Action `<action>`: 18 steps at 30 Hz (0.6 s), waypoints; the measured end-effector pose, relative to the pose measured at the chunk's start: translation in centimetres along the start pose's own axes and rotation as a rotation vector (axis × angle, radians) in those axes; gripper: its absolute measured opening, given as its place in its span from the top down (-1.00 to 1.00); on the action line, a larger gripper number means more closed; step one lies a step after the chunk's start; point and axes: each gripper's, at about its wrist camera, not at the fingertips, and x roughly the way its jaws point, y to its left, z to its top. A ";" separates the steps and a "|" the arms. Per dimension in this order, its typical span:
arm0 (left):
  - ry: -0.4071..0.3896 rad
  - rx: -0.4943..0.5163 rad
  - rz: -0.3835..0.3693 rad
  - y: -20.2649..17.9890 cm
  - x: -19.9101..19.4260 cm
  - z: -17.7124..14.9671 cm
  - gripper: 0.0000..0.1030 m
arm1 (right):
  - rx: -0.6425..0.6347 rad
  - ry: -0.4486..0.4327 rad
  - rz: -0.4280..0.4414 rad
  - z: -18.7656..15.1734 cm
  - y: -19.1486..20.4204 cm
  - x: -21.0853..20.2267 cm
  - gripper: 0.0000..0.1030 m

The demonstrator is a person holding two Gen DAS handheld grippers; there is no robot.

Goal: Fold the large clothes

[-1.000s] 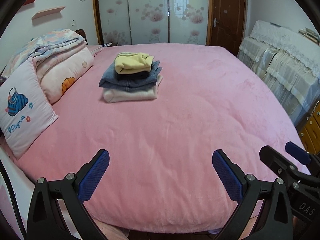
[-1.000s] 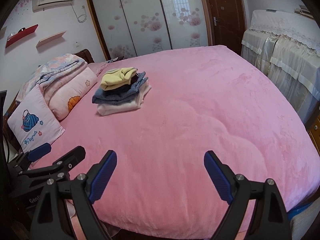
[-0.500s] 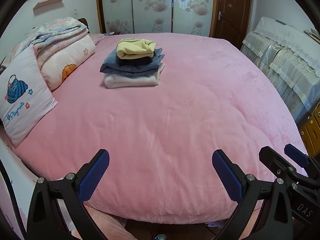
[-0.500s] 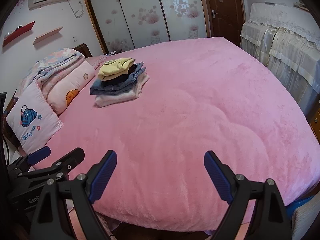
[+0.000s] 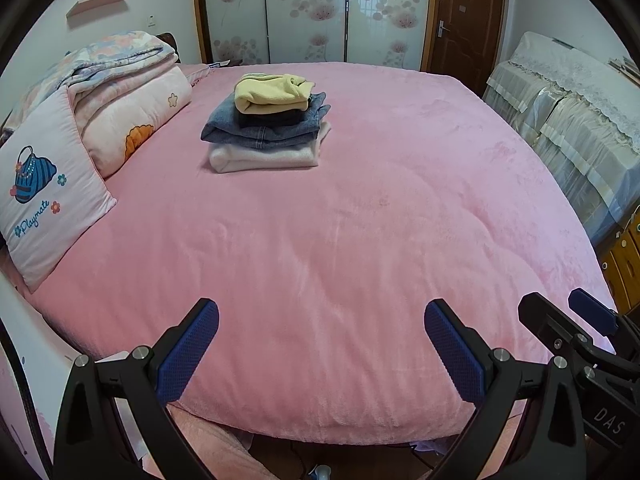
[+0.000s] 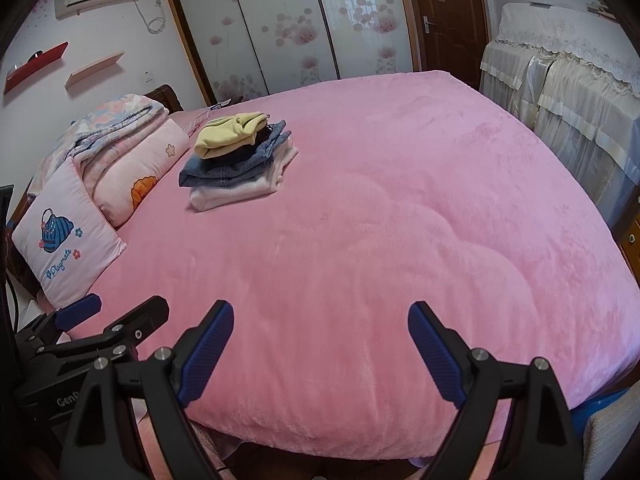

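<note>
A stack of folded clothes (image 5: 268, 124) lies on the pink bed (image 5: 340, 240) toward its far left: a white piece at the bottom, blue jeans and a dark piece in the middle, a yellow piece on top. It also shows in the right wrist view (image 6: 236, 160). My left gripper (image 5: 320, 344) is open and empty above the bed's near edge, far from the stack. My right gripper (image 6: 320, 344) is open and empty beside it. Each gripper shows in the other's view: the right one at the lower right (image 5: 576, 332), the left one at the lower left (image 6: 108, 320).
A pillow with a bag print (image 5: 44, 200) and folded quilts (image 5: 120, 92) lie along the bed's left side. A lace-covered piece of furniture (image 5: 568, 108) stands to the right. Sliding wardrobe doors (image 5: 308, 12) and a brown door (image 5: 460, 20) are behind the bed.
Both grippers have tilted down and drawn back a little, so the bed's near edge and the floor below it show more. The stack has not moved.
</note>
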 end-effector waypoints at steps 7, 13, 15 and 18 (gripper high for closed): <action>0.010 -0.005 0.003 -0.2 0.0 -0.4 -0.98 | 0.000 0.009 0.006 -0.3 -0.2 0.2 -0.74; 0.012 -0.006 0.004 -0.2 0.0 -0.4 -0.98 | 0.003 0.012 0.006 -0.3 -0.1 0.2 -0.74; 0.014 -0.007 0.002 -0.3 0.0 -0.5 -0.98 | 0.002 0.012 0.006 -0.3 -0.1 0.2 -0.74; 0.014 -0.008 0.003 -0.3 0.0 -0.6 -0.98 | 0.003 0.012 0.006 -0.3 -0.1 0.1 -0.74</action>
